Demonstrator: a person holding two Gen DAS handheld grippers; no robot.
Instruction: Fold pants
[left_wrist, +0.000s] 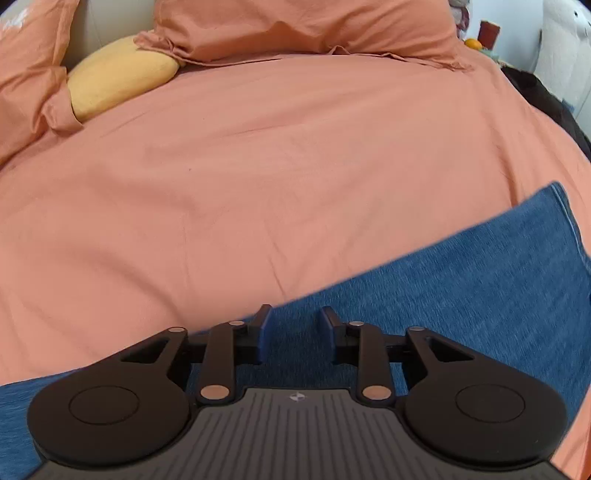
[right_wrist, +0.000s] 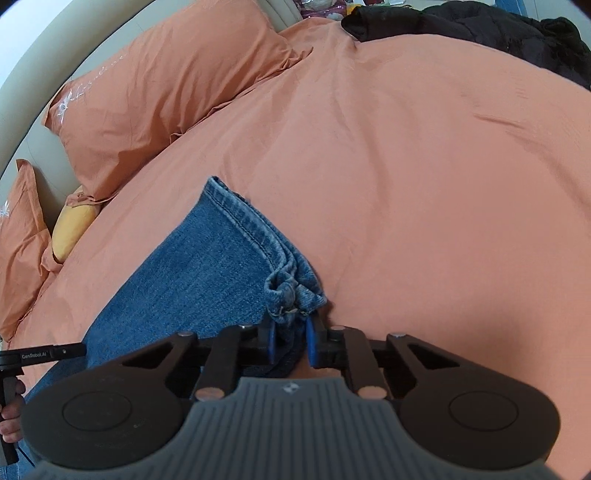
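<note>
My right tongs clench the bunched hem of the blue denim pants on the orange bedsheet to drag a fold, left tongs released above the denim.

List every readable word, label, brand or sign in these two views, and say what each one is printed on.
"GenRobot.AI": small white print on the black bar of the left gripper, at the left edge of the right wrist view.
White embroidery on the orange pillow: a flower with cursive script beside it, too faint to read.
Small white emblem on the grey body of the right gripper: a logo, no letters.
The jeans show no readable label.
</note>
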